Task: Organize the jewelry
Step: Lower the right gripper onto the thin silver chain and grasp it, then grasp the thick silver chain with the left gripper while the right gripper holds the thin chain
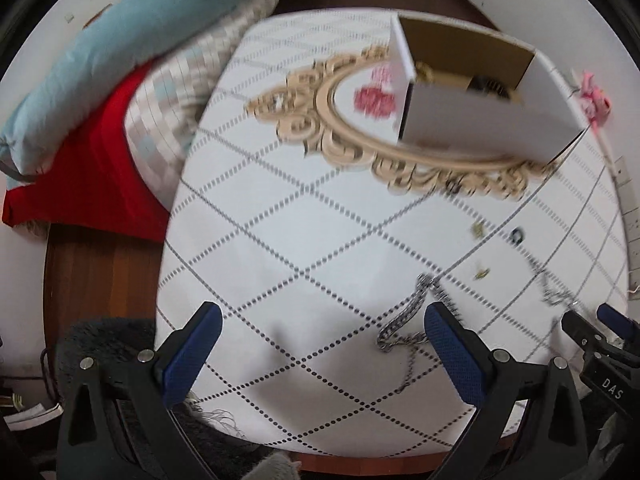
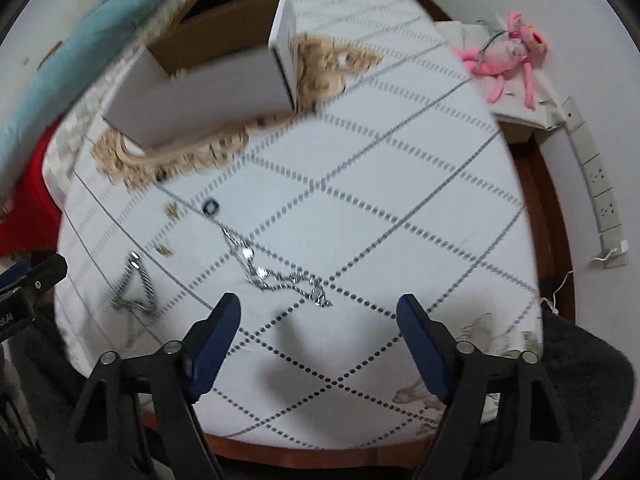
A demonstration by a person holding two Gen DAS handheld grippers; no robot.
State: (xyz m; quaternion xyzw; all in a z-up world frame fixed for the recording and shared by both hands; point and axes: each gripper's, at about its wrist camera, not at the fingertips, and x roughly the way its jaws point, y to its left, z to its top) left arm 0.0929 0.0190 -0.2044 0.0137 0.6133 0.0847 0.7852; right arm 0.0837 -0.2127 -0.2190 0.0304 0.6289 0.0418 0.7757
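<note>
A white cardboard box (image 1: 480, 120) (image 2: 208, 92) with some jewelry inside stands on an ornate beige mirror frame (image 1: 340, 120) (image 2: 160, 160) on the white quilted bed. A thick silver chain (image 1: 404, 320) (image 2: 134, 284) lies near my left gripper (image 1: 320, 320), which is open and empty. A thinner silver necklace (image 2: 280, 276) lies just beyond my open, empty right gripper (image 2: 320, 312). Small gold earrings (image 1: 478, 232) (image 2: 170, 210) and a dark ring (image 1: 517, 235) (image 2: 210, 206) lie between chains and box. The right gripper's fingers (image 1: 580, 328) show at the left view's right edge.
Folded teal, checked and red bedding (image 1: 120, 80) is piled at the bed's left. A pink plush toy (image 2: 508, 56) lies on a side stand at right. Wall sockets (image 2: 600, 192) line the right wall. A dark fluffy rug (image 2: 580, 380) lies by the bed's near edge.
</note>
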